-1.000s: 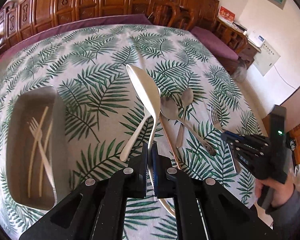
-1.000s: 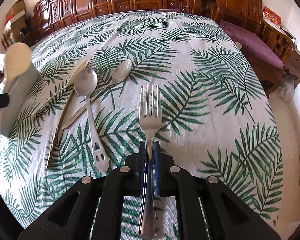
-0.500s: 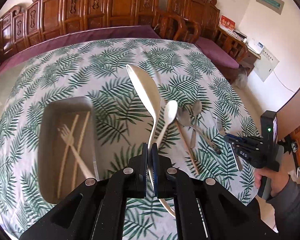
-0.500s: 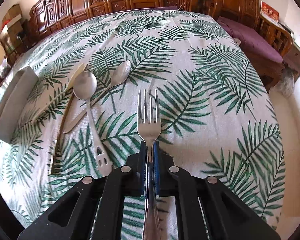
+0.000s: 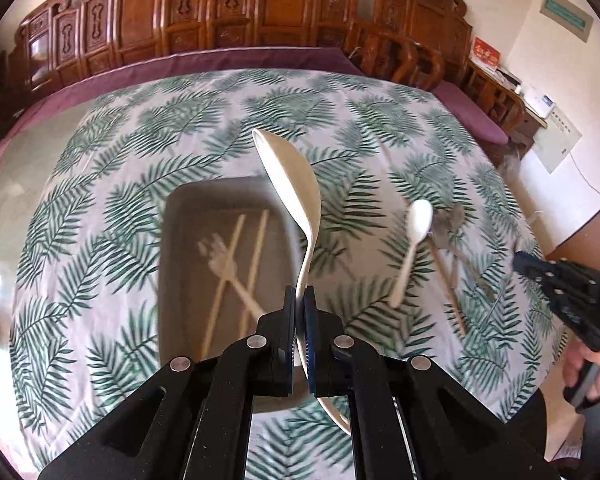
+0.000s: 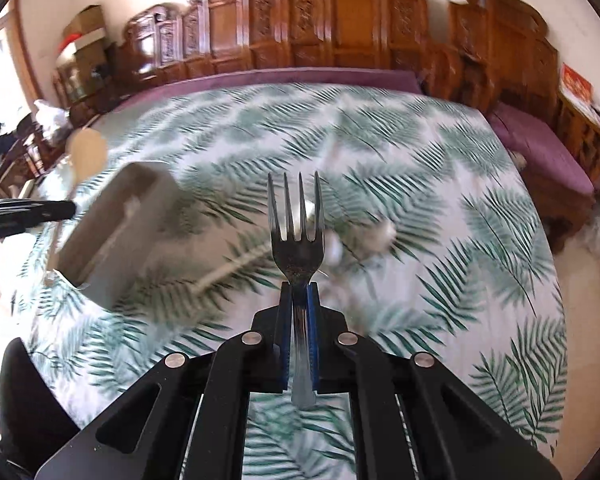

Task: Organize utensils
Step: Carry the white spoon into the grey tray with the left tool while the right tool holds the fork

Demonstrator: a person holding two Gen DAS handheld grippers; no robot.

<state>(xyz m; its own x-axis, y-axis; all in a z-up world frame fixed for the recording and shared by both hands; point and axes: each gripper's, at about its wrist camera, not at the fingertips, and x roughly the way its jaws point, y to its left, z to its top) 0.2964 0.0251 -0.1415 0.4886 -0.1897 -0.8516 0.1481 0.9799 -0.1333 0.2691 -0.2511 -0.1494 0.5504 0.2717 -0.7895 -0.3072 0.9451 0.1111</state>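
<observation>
1. White ladle (image 5: pixel 296 196) is pinched by its handle in your left gripper (image 5: pixel 299 308), above the grey tray (image 5: pixel 172 280); its handle end is cut off by the fingers. Tray contents are blurred: chopsticks, a pale fork.
2. Metal fork (image 6: pixel 296 236) is clamped in your right gripper (image 6: pixel 299 304). The leaf-print tablecloth (image 6: pixel 480 240) smears; carved wooden chairs (image 6: pixel 340 24) line the wall.

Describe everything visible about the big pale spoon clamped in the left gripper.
The big pale spoon looks like matte cream plastic or ceramic, with a long oval bowl and a slim curved handle. It is off the table, bowl pointing up and away, above the near right edge of the grey tray. The left gripper is shut on its handle, whose tail end sticks out below the jaws. Nothing else touches it.
</observation>
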